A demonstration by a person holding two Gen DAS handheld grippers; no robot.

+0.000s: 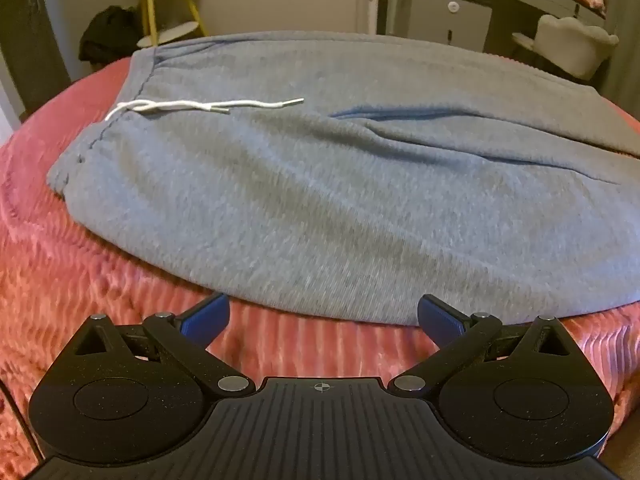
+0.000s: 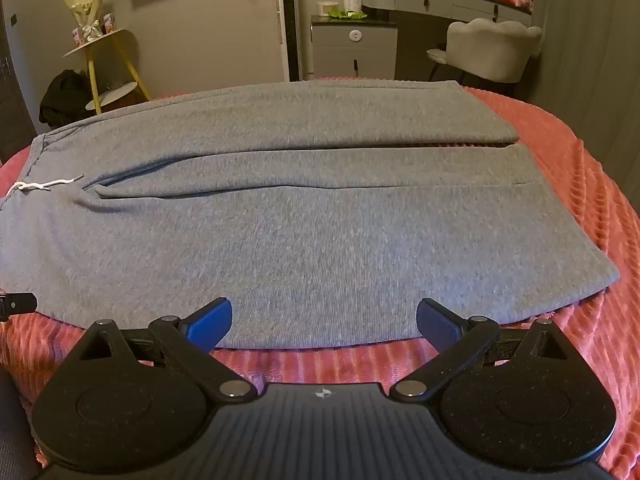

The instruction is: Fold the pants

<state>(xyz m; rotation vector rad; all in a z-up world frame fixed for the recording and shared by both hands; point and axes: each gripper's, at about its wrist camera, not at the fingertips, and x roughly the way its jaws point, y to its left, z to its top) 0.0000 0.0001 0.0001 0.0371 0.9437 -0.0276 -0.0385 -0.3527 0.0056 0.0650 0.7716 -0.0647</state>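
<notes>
I have the grey pants [image 2: 304, 216] laid flat across the bed, on its pink ribbed bedspread [image 2: 592, 184], waistband to my left and leg ends to my right. The two legs lie side by side with a narrow gap between them near the hems. The white drawstring [image 1: 192, 106] rests loose on the fabric just beside the waistband.

My left tool [image 1: 323, 320] sits low over the bedspread at the near edge of the pants, jaws spread wide with nothing between them; the picture is a bit smeared, so I cannot say whether its tips touch the cloth. My right tool [image 2: 324, 322] is also wide apart and empty, its blue pads [image 2: 210, 322] at the near edge of the closer leg.

Beyond the bed I see a yellow stool [image 2: 110, 68] and a pale chair [image 2: 494, 46].
</notes>
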